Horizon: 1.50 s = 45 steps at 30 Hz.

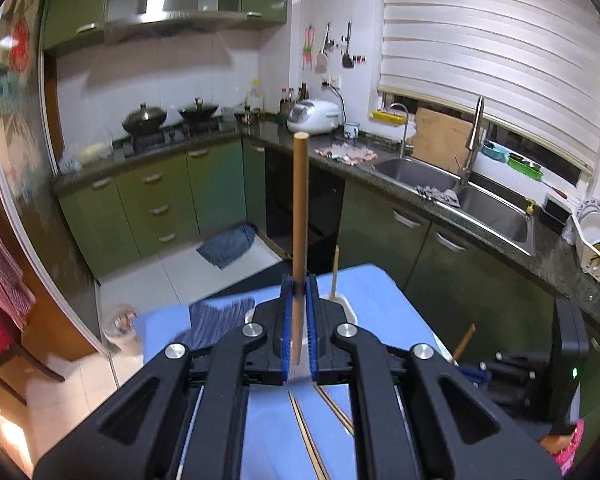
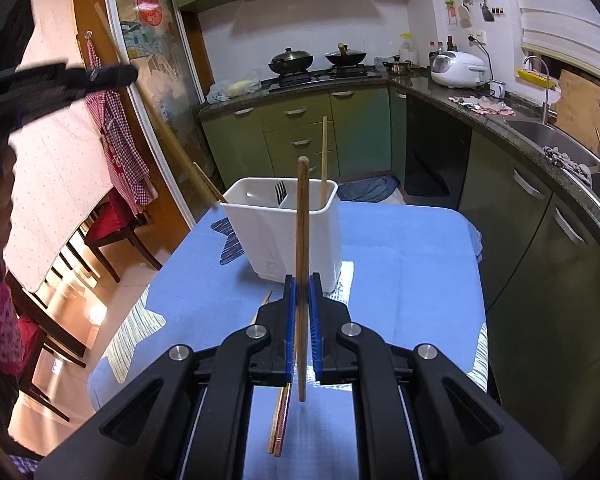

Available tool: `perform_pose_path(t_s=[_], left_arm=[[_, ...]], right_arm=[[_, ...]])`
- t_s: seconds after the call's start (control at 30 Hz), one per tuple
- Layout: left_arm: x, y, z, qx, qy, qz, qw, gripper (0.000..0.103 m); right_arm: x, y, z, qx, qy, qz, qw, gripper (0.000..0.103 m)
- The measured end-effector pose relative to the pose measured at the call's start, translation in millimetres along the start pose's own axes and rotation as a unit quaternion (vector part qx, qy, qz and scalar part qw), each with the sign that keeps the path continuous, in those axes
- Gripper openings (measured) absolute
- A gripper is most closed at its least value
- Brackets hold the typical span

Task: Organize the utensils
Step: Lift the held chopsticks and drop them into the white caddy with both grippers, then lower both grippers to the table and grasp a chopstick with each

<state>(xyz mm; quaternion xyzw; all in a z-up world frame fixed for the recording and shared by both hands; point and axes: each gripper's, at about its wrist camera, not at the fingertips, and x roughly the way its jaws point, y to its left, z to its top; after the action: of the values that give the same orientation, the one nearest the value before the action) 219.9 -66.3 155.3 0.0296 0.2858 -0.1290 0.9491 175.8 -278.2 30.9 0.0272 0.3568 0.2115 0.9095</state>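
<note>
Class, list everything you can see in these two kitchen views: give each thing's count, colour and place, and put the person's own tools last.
White plastic utensil caddy: one, on the blue tablecloth.
Metal fork: one, dark, standing in the caddy.
Upright wooden chopstick: one, tan, in the caddy's right compartment.
Loose wooden chopsticks: at least two, brown, flat on the cloth.
Lidded woks: two, dark, on the stove.
Rice cooker: one, white, on the counter.
Steel double sink: one, under the window.
Left gripper: black and blue, shut on a brown wooden stick.
Right gripper: black and blue, shut on a wooden chopstick.
</note>
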Motion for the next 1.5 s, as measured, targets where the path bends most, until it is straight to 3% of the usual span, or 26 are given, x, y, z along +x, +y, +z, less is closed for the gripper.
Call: perform_pose_path(t_s=[0.33, 0.7, 0.8, 0.87, 1.1, 1.2, 1.5], left_arm=[[63, 7, 15, -0.018, 0.014, 0.039, 0.999, 0.007], [119, 17, -29, -0.022, 0.085, 0.044, 0.9952, 0.007], [115, 20, -33, -0.023, 0.084, 0.037, 0.9955, 0.021], [107, 20, -34, -0.023, 0.076, 0.036, 0.9962, 0.037], [72, 18, -41, -0.025, 0.056, 0.017, 0.998, 0.038], [59, 19, -54, -0.018, 0.055, 0.015, 0.9982, 0.04], [47, 30, -94, -0.028, 0.089, 0.007, 0.9956, 0.043]], right_arm=[[-17, -4, 13, 0.001, -0.026, 0.003, 1.0, 0.007], [-35, 3, 64, 0.004, -0.073, 0.02, 0.997, 0.007], [-33, 7, 89, 0.004, -0.081, 0.02, 0.997, 0.007], [-28, 10, 108, 0.01, -0.091, 0.015, 0.996, 0.007], [-3, 13, 170, 0.03, -0.127, 0.008, 0.991, 0.007], [26, 8, 183, 0.037, -0.116, -0.011, 0.993, 0.007], [98, -4, 151, 0.03, -0.051, -0.029, 0.998, 0.008]])
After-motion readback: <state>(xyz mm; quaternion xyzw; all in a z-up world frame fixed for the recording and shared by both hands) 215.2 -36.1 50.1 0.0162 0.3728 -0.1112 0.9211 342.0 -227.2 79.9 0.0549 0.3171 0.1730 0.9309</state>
